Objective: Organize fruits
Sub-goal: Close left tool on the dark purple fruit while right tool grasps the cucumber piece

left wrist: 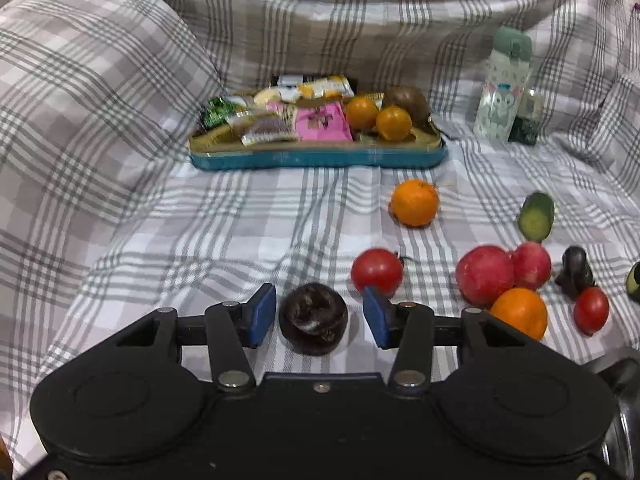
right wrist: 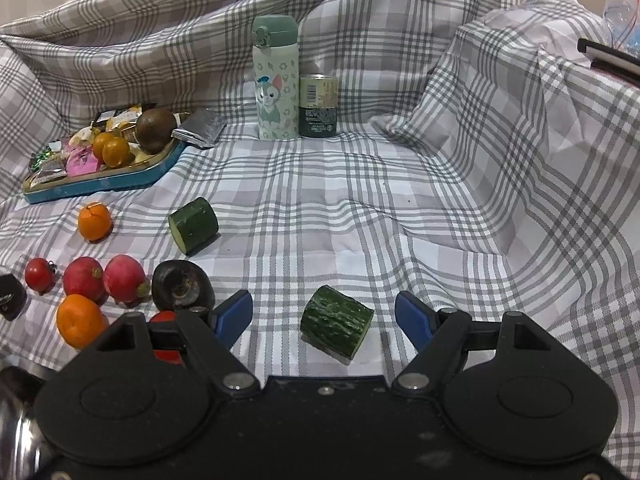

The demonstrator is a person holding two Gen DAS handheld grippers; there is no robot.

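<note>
I see one teal tray [left wrist: 320,158] at the back of the checked cloth [left wrist: 200,232]. It holds a heap of wrapped snacks [left wrist: 276,114] on its left side and, on its right, two small oranges [left wrist: 378,118] with a brown round fruit [left wrist: 408,100] behind them; I cannot count the packets, they overlap too much.

Loose on the cloth I count two oranges [right wrist: 95,221], two pinkish-red round fruits [right wrist: 104,280] touching each other, two small tomatoes [left wrist: 377,271], two cucumber pieces [right wrist: 193,225] and two dark wrinkled fruits [left wrist: 313,318]. One tomato is half hidden behind my right claw's finger in the right view. A further dark green thing is cut off at the left view's right edge, so I cannot name it.

Near the back fold stand a pale green bottle [right wrist: 276,80] and a small dark can [right wrist: 318,106], touching.

My left claw [left wrist: 320,316] stands apart, with one dark fruit between the pads, not pressed. My right claw [right wrist: 324,320] is also spread wide around the nearer cucumber piece [right wrist: 336,326], clear of both pads.
</note>
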